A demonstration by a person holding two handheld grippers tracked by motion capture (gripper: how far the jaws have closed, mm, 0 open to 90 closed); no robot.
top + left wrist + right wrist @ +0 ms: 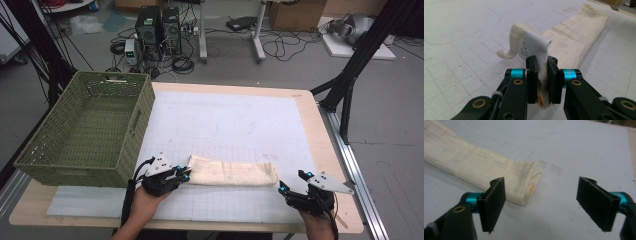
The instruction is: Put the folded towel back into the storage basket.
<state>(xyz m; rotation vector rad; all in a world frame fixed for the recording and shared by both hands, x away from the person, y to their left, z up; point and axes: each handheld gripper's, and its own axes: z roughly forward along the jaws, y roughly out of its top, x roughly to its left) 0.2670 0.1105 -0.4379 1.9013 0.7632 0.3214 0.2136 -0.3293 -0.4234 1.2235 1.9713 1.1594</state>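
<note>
On white gridded mat point(230, 120), left hand-held gripper point(183, 174) clamping cream cloth point(235, 173), right hand-held gripper point(295, 182) released, green basket point(87, 130) beside.

One cream towel point(234, 174), one green basket point(80, 165), one white mat point(240, 120), one table point(320, 130) and two grippers: left point(186, 174), right point(291, 181)

The high view looks forward and down from above the person's side, taking in the whole table point(320, 130) and the floor beyond. The left gripper view sits low and close, looking along the cloth point(574, 35) from one end. The right gripper view, equally low, faces the cloth's point(474, 170) other end. All three share the cloth point(235, 172) and the gridded mat point(240, 120).
</note>
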